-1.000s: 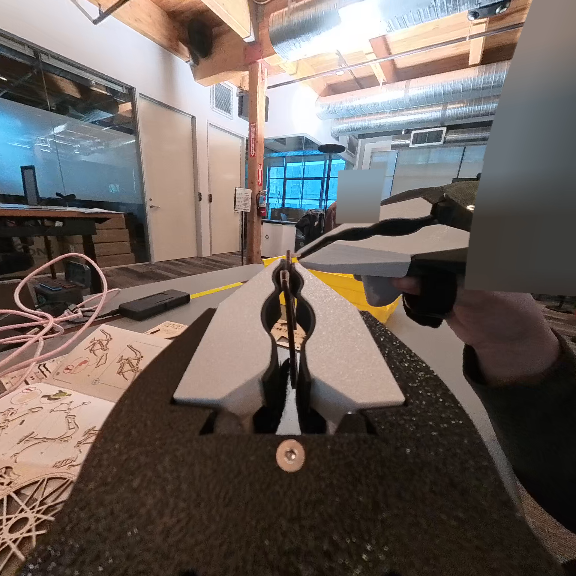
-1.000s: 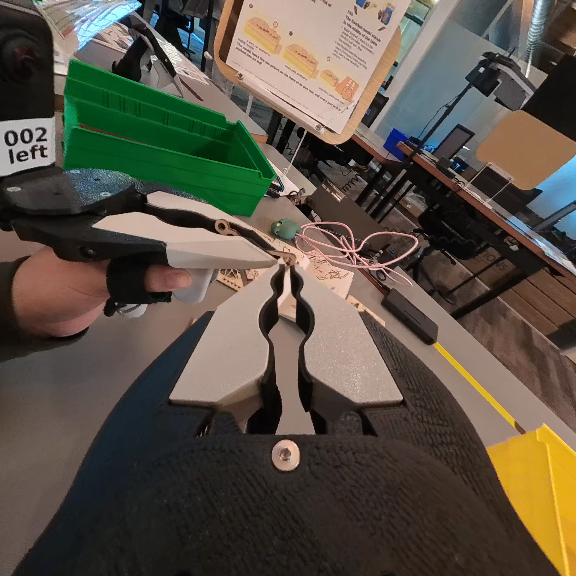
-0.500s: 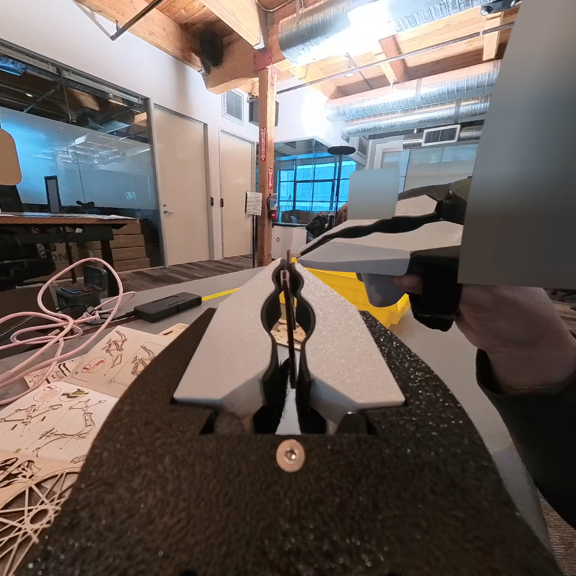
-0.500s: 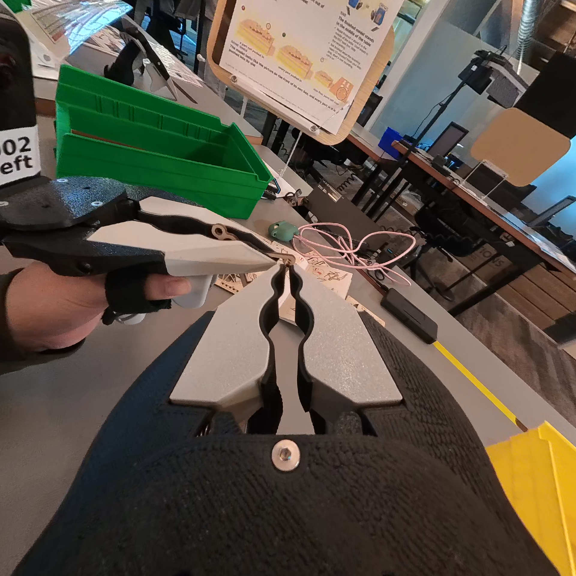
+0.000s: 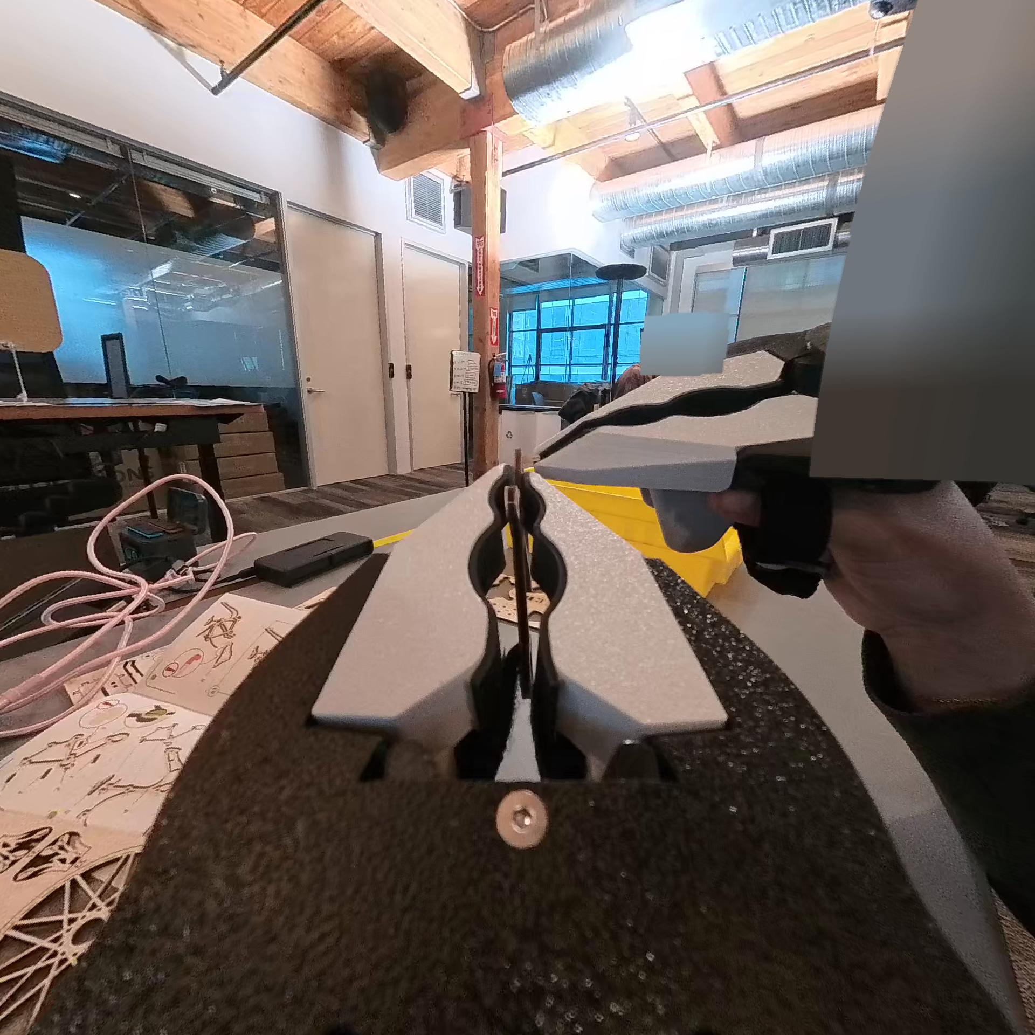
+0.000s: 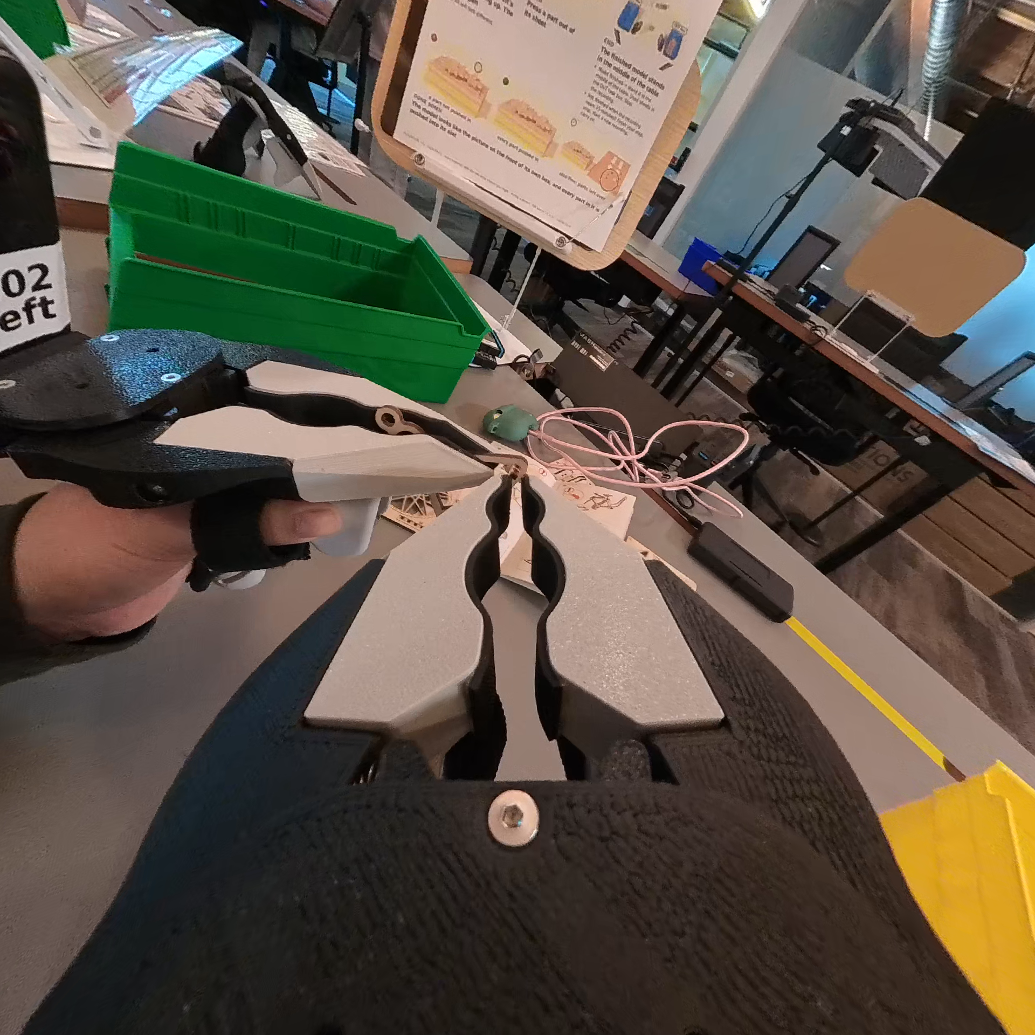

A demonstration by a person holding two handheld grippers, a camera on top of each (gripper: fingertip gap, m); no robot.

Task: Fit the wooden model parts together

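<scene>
My left gripper (image 5: 518, 476) is shut on a thin flat wooden part (image 5: 522, 560), seen edge-on between its fingers. In the right wrist view this wooden part (image 6: 399, 421) shows as a flat link with round holes, and its end sticks out past the left gripper (image 6: 493, 465). My right gripper (image 6: 513, 486) is shut on a small wooden pin (image 6: 514, 474) at its very tips. The pin meets the hole end of the link. In the left wrist view the right gripper (image 5: 540, 458) comes in from the right, tip to tip with the left, above the table.
A green bin (image 6: 291, 297) stands at the back left, and a yellow bin (image 5: 644, 521) behind the grippers. A pink cable (image 5: 112, 571), a black box (image 5: 313, 557), instruction sheets (image 5: 101, 745) and a cut wooden sheet (image 5: 39, 896) lie on the grey table (image 6: 140, 728). The tips of both grippers are at nearly the same place.
Both grippers stay shut and tip to tip. The pair has shifted slightly, so the background has slid a little in both views. The pin stays at the link's end hole.
</scene>
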